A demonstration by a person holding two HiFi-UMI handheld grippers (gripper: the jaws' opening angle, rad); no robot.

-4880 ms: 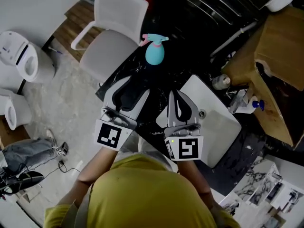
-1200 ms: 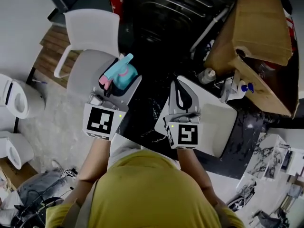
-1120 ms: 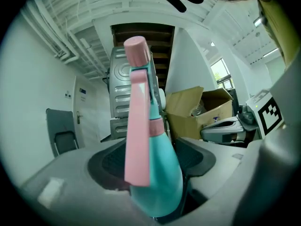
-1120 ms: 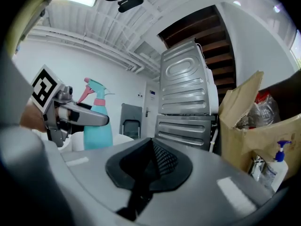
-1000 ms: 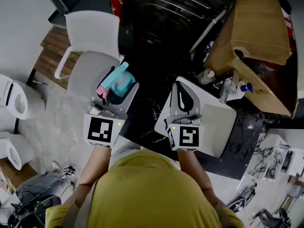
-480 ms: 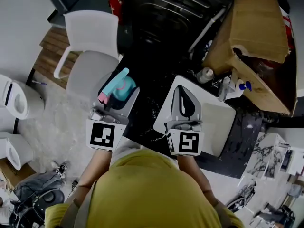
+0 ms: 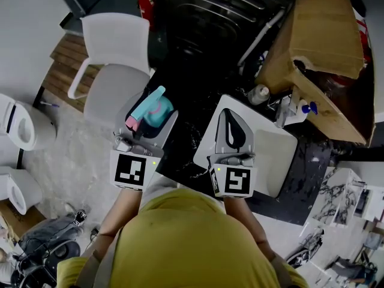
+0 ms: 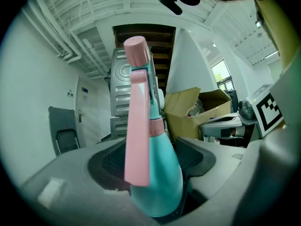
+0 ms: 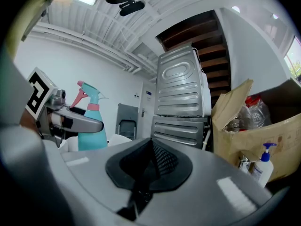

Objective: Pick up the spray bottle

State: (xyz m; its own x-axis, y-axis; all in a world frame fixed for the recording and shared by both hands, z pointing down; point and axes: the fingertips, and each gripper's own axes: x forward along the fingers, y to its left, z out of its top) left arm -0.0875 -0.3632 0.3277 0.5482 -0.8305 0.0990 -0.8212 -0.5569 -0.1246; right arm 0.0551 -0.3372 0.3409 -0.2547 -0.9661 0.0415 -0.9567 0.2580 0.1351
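Task object: a teal plastic spray bottle (image 8: 160, 178) with a pink trigger head is sitting between the jaws of the left gripper (image 7: 150, 117).
Bottle body: the teal body is swelling into a rounded pear shape low down and narrowing upward to a slim neck.
Bottle top: a pink collar is ringing the neck. A long flat pink trigger lever is hanging down the front, and a round pink nozzle cap is pointing toward the camera at the top.
Bottle pose: it is standing upright in the left gripper view. The right gripper view is showing it side-on, with the nozzle pointing to that view's left.
Bottle place: in the head view it is hanging over the near left edge of the glossy black counter (image 7: 187, 138), just beside the white moulded chair (image 7: 117, 47). Its base is hidden, so I cannot tell whether it is touching the top.
Left tool: its grey jaws are standing part-way apart and pressing on the bottle's wide lower body from both sides — a firm hold.
Right tool: the right gripper (image 7: 230, 117) is holding nothing. Its dark pads are meeting edge to edge, and it is hovering over the white rectangular slab (image 7: 277, 155).
Surroundings: a brown cardboard box (image 9: 263, 135) is standing open beyond the right gripper — a white pump bottle with a blue top (image 9: 264, 167) is standing in front of it.
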